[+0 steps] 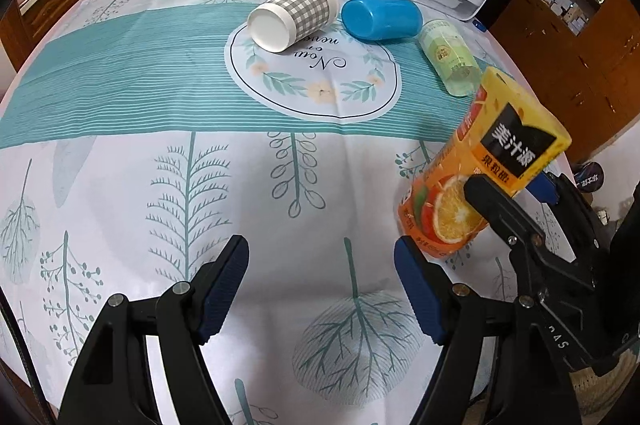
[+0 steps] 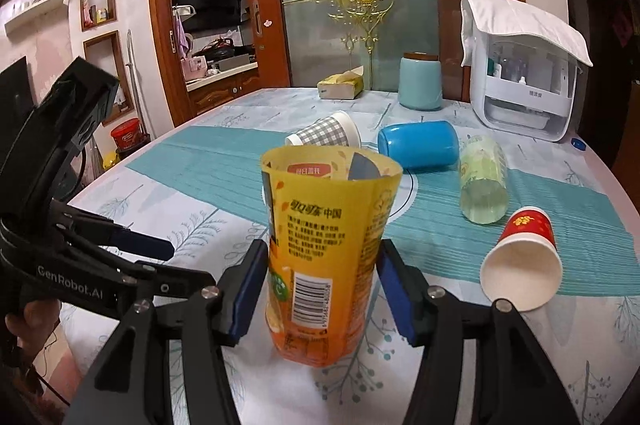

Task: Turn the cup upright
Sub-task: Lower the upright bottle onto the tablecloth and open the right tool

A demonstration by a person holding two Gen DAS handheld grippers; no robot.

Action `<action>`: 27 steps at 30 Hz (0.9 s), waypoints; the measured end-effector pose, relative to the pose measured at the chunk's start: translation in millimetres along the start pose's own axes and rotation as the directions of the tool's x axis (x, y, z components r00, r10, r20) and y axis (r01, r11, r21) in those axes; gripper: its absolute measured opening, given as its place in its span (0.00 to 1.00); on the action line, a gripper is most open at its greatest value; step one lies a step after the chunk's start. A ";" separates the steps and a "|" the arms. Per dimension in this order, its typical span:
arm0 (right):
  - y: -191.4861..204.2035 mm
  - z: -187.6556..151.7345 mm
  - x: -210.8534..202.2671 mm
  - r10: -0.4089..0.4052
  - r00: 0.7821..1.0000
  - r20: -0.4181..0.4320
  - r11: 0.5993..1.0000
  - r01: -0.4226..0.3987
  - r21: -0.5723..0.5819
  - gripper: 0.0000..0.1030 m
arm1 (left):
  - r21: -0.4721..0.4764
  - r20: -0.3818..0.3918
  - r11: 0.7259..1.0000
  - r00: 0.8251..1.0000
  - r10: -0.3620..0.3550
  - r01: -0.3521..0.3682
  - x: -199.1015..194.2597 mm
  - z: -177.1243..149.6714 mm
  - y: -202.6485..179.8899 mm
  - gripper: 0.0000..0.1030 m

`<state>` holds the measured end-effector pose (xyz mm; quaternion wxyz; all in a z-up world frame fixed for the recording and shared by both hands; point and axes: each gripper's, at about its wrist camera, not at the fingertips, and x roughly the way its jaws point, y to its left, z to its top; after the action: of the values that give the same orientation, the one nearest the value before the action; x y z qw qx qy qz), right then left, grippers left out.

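An orange juice-label cup [image 2: 324,257] stands mouth up on the tablecloth, between the pads of my right gripper [image 2: 320,291], which is shut on its lower half. In the left wrist view the same cup [image 1: 476,165] leans at the right with the right gripper's fingers [image 1: 500,209] on it. My left gripper [image 1: 320,285] is open and empty over the near cloth. A grey checked cup [image 1: 294,13], a blue cup [image 1: 382,19] and a green cup [image 1: 450,57] lie on their sides. A red paper cup [image 2: 522,259] lies on its side at the right.
A white appliance [image 2: 524,85] under a towel, a teal canister [image 2: 420,81] and a tissue box [image 2: 340,85] stand along the table's far edge. The table's right edge [image 2: 624,193] is close beyond the red cup.
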<state>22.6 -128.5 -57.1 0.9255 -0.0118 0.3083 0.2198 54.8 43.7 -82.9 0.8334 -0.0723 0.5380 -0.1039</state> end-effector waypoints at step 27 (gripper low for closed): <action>1.2 -28.3 -44.6 -0.019 0.996 -0.087 0.991 0.030 0.129 0.91 | -0.006 0.067 0.996 0.994 0.088 -0.088 -34.7 -47.0 -19.8 0.86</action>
<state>-25.7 -149.7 -54.2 0.9129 0.0353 0.3610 0.1870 -3.8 32.9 -66.9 0.8547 -0.0531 0.5125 -0.0637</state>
